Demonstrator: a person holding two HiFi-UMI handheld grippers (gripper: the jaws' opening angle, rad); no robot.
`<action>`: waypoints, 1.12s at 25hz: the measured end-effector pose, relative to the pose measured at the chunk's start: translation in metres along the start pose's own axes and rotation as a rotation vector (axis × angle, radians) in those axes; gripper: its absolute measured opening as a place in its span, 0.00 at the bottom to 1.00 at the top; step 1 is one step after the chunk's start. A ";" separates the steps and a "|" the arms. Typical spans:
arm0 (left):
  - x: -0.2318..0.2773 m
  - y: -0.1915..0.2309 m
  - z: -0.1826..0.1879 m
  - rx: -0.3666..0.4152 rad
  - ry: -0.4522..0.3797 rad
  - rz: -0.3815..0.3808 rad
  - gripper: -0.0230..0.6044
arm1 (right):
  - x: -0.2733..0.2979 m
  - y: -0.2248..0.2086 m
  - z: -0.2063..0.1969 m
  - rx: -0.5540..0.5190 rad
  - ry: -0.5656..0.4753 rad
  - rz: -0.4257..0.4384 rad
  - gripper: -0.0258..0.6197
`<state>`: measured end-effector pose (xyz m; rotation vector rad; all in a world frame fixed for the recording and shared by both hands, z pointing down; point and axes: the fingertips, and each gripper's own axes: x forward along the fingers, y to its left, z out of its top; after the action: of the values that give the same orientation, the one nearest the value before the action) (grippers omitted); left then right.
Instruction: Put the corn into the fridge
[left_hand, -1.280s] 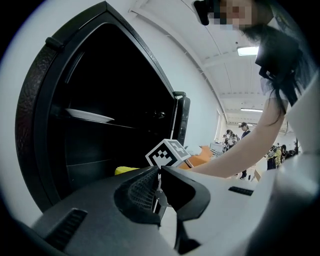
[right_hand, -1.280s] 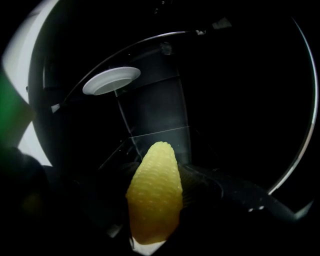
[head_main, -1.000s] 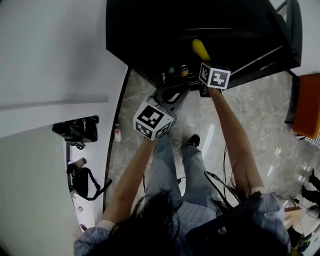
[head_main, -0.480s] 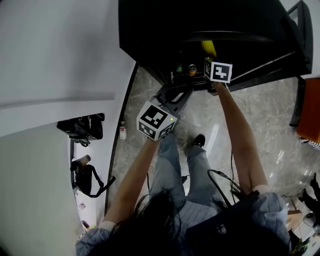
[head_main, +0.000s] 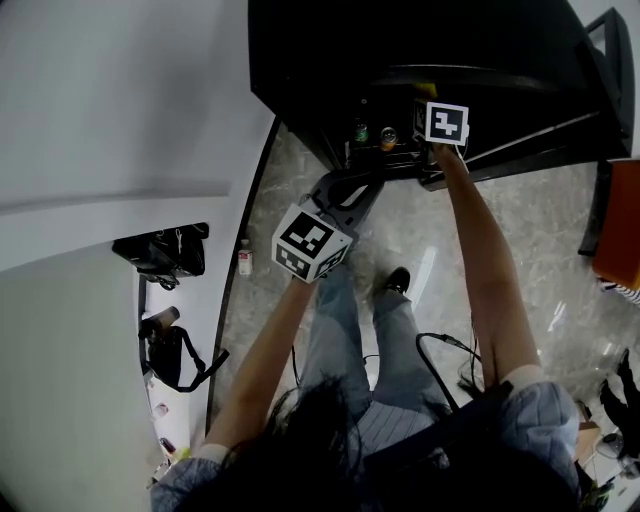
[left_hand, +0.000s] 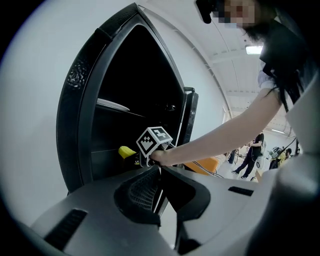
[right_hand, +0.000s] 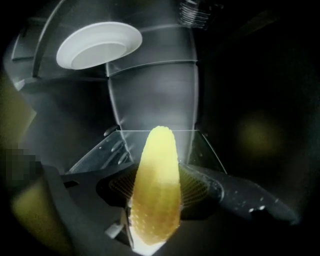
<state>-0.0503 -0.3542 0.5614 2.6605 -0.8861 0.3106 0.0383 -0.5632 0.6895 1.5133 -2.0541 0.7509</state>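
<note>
Bags (head_main: 160, 255) sit by the white wall at the far left of the head view, well apart from you. Right of them, your left gripper (head_main: 372, 186) is outside the fridge (head_main: 330, 60), over the marbled floor (head_main: 520, 210), and points toward the open front. In its own view the left gripper (left_hand: 159, 170) has its jaw tips drawn together, only a thin slit behind them and nothing between them. Two small cans (head_main: 373, 133) stand in the dark rack just beyond its tips. Further right, your arm reaches into the fridge, and your right gripper (head_main: 428, 100) is inside the opening up to its marker cube. The left gripper view catches it from the side, with the yellow corn (left_hand: 126, 151) sticking out ahead of it into the black interior. In its own view the right gripper (right_hand: 160, 180) has its jaws spread wide and clamped on the thick end of the corn (right_hand: 156, 195). The tapered tip points away toward the back wall, above a glass shelf (right_hand: 205, 150); you cannot tell whether the corn touches the shelf. A white plate (right_hand: 97, 45) rests on a higher shelf, up and to the left. An orange seat (head_main: 620, 215) stands at the far right edge of the head view.
</note>
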 end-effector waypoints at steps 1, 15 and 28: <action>0.000 0.000 -0.001 0.000 0.003 0.000 0.05 | 0.000 0.000 -0.001 -0.018 0.001 0.002 0.43; 0.005 -0.003 -0.010 -0.003 0.037 -0.017 0.05 | -0.020 -0.010 0.005 -0.143 -0.030 -0.055 0.44; 0.007 -0.024 0.001 -0.012 0.026 -0.014 0.05 | -0.104 0.001 -0.003 -0.063 -0.162 0.070 0.44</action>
<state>-0.0297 -0.3403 0.5575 2.6444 -0.8584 0.3341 0.0662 -0.4889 0.6228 1.5183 -2.2381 0.6004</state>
